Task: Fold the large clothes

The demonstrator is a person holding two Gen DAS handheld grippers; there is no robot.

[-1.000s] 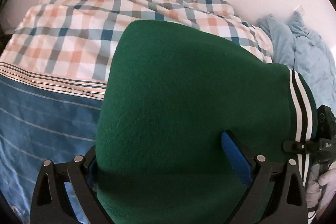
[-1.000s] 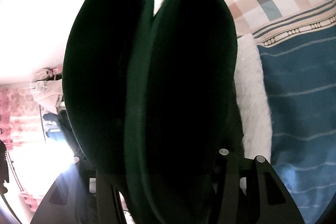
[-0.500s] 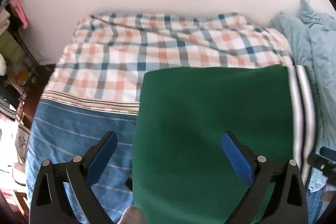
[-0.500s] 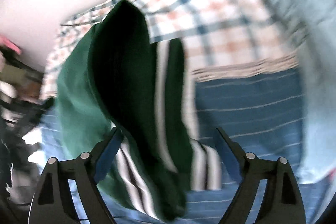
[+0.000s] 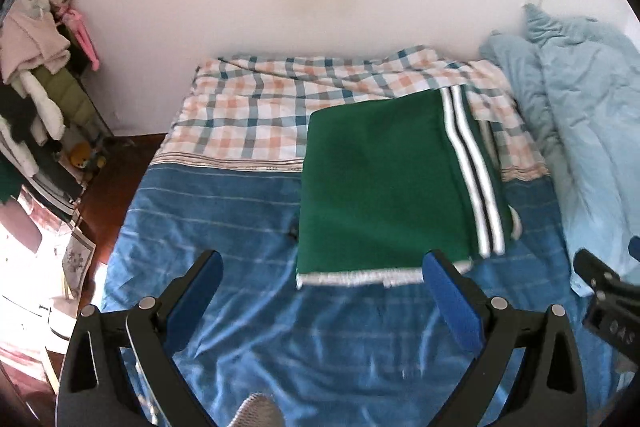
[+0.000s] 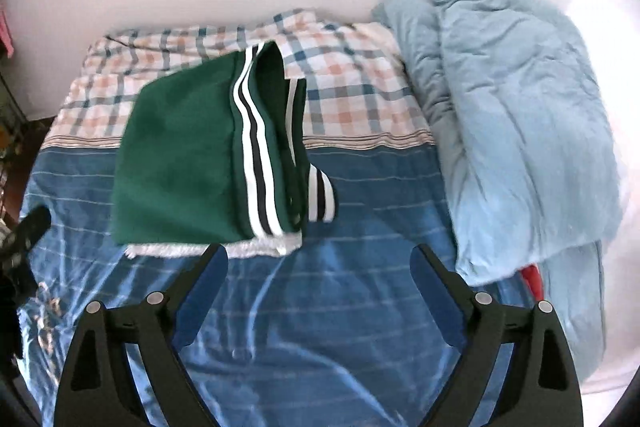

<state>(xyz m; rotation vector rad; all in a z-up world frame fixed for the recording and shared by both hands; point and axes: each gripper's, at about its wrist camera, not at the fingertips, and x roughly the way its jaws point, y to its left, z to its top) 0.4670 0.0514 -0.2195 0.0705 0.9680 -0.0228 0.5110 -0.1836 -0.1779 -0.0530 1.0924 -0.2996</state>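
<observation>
A green garment point(image 5: 380, 183) with white and dark striped trim lies folded into a rectangle on the bed, a white fleecy lining showing along its near edge. The right wrist view shows the same green garment point(image 6: 188, 163) with a striped cuff sticking out at its right side. My left gripper point(image 5: 320, 267) hangs above the bed in front of the garment, open and empty. My right gripper point(image 6: 318, 263) is also raised clear of it, open with nothing between the blue pads. Part of the right gripper's body shows at the left wrist view's right edge.
The bed has a blue striped sheet point(image 5: 224, 227) near me and a checked cover point(image 5: 256, 115) by the white wall. A light blue duvet point(image 6: 516, 123) is heaped on the right. Clothes and shelves point(image 5: 36, 67) crowd the left side beyond the bed's edge.
Both grippers let go of the green garment and rose back from it. It now lies folded flat on the bed, where a second ago it filled both views.
</observation>
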